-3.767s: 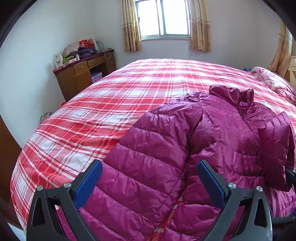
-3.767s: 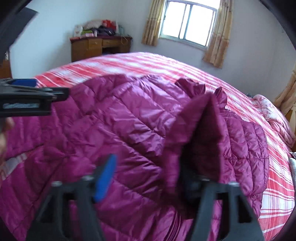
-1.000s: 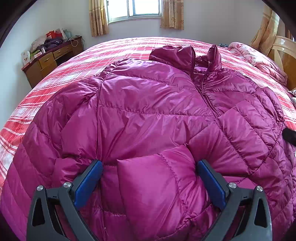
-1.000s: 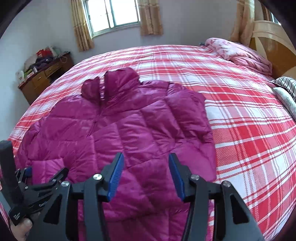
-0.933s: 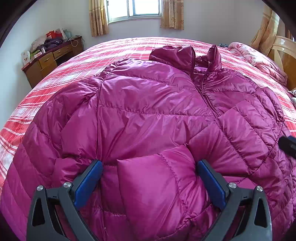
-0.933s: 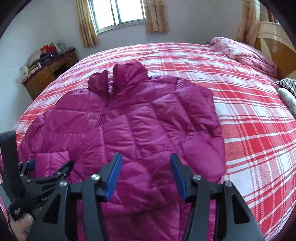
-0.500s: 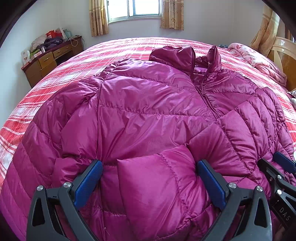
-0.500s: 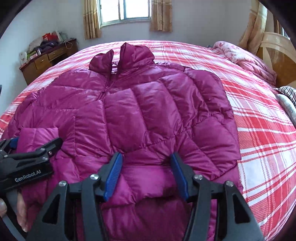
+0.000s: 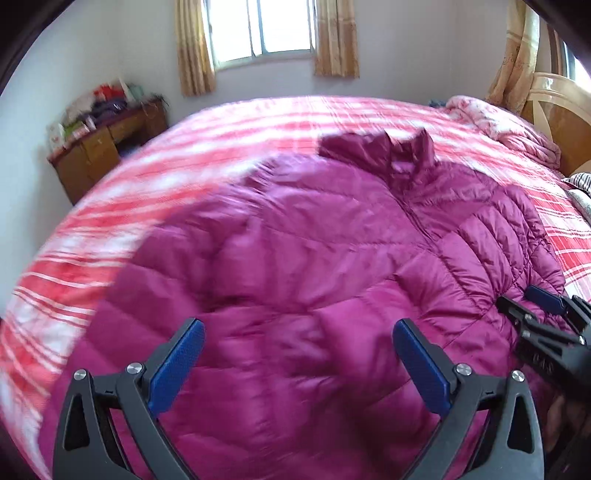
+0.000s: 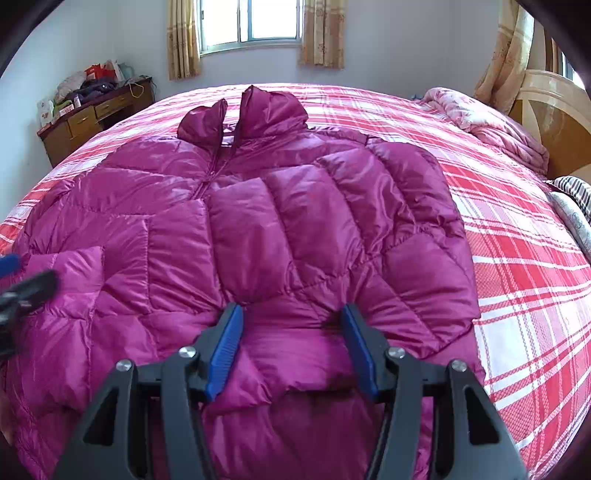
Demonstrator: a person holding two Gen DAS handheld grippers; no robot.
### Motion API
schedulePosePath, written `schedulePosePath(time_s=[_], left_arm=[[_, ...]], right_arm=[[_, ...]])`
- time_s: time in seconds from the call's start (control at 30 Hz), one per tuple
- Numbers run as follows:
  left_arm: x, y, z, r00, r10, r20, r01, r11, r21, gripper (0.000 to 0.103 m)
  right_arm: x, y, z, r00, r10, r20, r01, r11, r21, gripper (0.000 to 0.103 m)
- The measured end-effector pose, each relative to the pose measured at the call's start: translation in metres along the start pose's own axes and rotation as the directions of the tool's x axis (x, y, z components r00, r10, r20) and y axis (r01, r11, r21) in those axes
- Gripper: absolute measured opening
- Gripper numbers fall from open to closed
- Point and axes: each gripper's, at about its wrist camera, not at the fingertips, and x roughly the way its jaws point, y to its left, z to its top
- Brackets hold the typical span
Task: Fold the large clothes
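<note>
Your left tool (image 9: 297, 363) has lifted back off the folded sleeve cuff it straddled half a second ago; its blue pads now stand wide apart over the jacket (image 9: 314, 258) with nothing between them, released. From the left wrist, the picture is smeared, yet you can see the magenta quilted jacket spread front-up on the red plaid bed (image 9: 110, 229), collar toward the window (image 9: 279, 26). Your right tool (image 9: 535, 314) reaches in at the right edge.

From the right wrist, your right tool (image 10: 291, 349) has its pads pressed down on either side of a puffed fold of the jacket (image 10: 280, 221) near the hem; whether they pinch it you cannot tell. Both sleeves lie folded inward. A cluttered wooden dresser (image 10: 92, 114) stands by the far wall, a pink quilt (image 10: 491, 122) by the headboard (image 10: 554, 110).
</note>
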Motion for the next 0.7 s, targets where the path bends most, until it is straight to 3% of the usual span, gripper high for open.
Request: schedulePosePath(time_s=[0.1,0.2,0.27,0.37,0.5,0.6,0.7], left_arm=[[-0.033,0.042,-0.008,0.997,0.061,0.05,-0.061,0.998,-0.019,0.102],[-0.058,0.096,-0.027,0.981,0.181,0.069,-0.177,0.982,-0.063,0.102],[-0.07,0.138,-0.047,0.967,0.252,0.045,-0.245,0.963,-0.116,0.102],[-0.076,0.185,-0.077,0.954,0.297,-0.028,-0.298,0.939,-0.171,0.102],[-0.08,0.219,-0.114,0.955,0.278,-0.106,-0.296,0.925,-0.239,0.102],[-0.087,0.225,-0.128,0.964,0.247,-0.097,-0.265,0.919,-0.292,0.102],[-0.084,0.219,-0.132,0.982,0.172,-0.079,-0.188,0.926,-0.328,0.102]], right_arm=[[-0.001,0.0,0.0,1.0,0.008,0.003,-0.008,1.0,0.006,0.059],[-0.002,-0.002,0.0,1.0,0.014,0.008,-0.014,1.0,0.011,0.059],[-0.003,-0.003,-0.001,1.0,0.016,0.011,-0.016,1.0,0.013,0.06],[-0.004,-0.003,-0.002,1.0,0.02,0.016,-0.02,1.0,0.016,0.061],[-0.004,-0.003,-0.002,1.0,0.016,0.018,-0.017,1.0,0.014,0.061],[-0.005,-0.003,-0.003,1.0,0.009,0.021,-0.01,1.0,0.013,0.062],[-0.006,-0.003,-0.004,1.0,0.005,0.024,-0.005,1.0,0.012,0.063]])
